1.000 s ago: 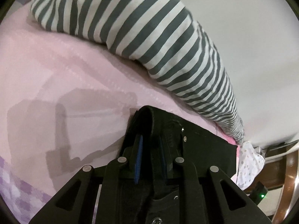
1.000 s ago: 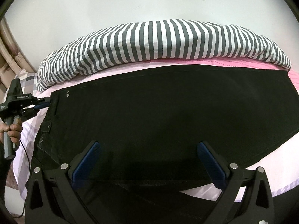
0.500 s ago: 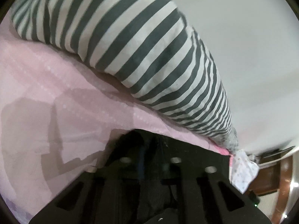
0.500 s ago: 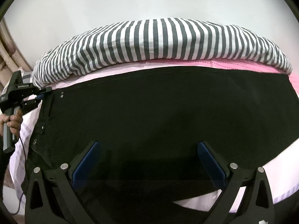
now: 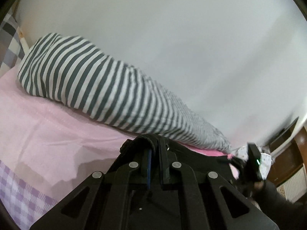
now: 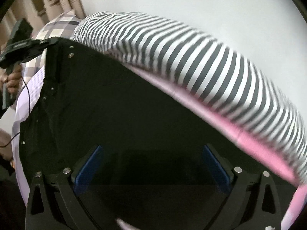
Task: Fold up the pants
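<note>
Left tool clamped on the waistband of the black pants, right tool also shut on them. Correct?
Partly. The left tool is clamped on the black pants at the waistband, but the right tool is open; the right wrist view shows its fingers spread wide.

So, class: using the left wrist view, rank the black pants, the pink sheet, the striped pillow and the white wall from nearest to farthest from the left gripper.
1. black pants, clamped in the left gripper
2. pink sheet, lower left
3. striped pillow, behind the sheet
4. white wall, at the back
</note>
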`<state>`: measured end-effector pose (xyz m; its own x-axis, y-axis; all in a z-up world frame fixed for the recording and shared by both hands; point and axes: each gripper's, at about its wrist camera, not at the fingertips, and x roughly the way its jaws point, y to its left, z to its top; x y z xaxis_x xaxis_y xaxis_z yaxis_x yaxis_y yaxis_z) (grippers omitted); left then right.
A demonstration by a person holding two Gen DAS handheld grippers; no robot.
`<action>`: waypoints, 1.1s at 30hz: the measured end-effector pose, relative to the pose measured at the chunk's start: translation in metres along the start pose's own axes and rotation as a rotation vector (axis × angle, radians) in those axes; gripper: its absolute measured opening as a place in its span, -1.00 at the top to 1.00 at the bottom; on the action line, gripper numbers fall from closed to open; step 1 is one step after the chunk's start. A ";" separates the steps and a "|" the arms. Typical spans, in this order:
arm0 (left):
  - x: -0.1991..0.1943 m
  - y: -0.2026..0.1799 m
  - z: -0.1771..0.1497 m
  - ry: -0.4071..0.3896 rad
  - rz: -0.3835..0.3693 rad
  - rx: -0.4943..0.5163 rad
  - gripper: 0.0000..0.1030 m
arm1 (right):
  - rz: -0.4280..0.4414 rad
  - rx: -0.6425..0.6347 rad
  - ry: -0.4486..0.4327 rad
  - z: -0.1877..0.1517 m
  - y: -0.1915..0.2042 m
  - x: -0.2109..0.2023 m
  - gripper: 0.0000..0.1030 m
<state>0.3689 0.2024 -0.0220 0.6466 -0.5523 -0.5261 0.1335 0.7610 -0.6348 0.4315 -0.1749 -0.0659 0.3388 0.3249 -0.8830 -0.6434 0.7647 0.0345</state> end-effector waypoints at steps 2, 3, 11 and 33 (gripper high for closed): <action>-0.006 -0.004 -0.002 -0.012 -0.007 -0.001 0.89 | 0.033 -0.033 0.024 0.016 -0.014 0.002 -0.91; -0.010 -0.002 -0.003 -0.018 -0.010 0.000 0.89 | 0.048 -0.051 0.040 0.023 -0.020 0.005 -0.85; -0.031 -0.011 -0.009 -0.050 -0.029 0.021 0.89 | 0.226 -0.196 0.255 0.061 -0.047 0.061 -0.29; -0.024 -0.003 -0.009 -0.040 0.082 0.033 0.89 | -0.010 -0.171 0.216 -0.001 -0.050 0.019 0.81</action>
<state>0.3465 0.2109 -0.0125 0.6857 -0.4739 -0.5525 0.1026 0.8144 -0.5712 0.4693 -0.2076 -0.0855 0.2034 0.1771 -0.9629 -0.7537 0.6561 -0.0386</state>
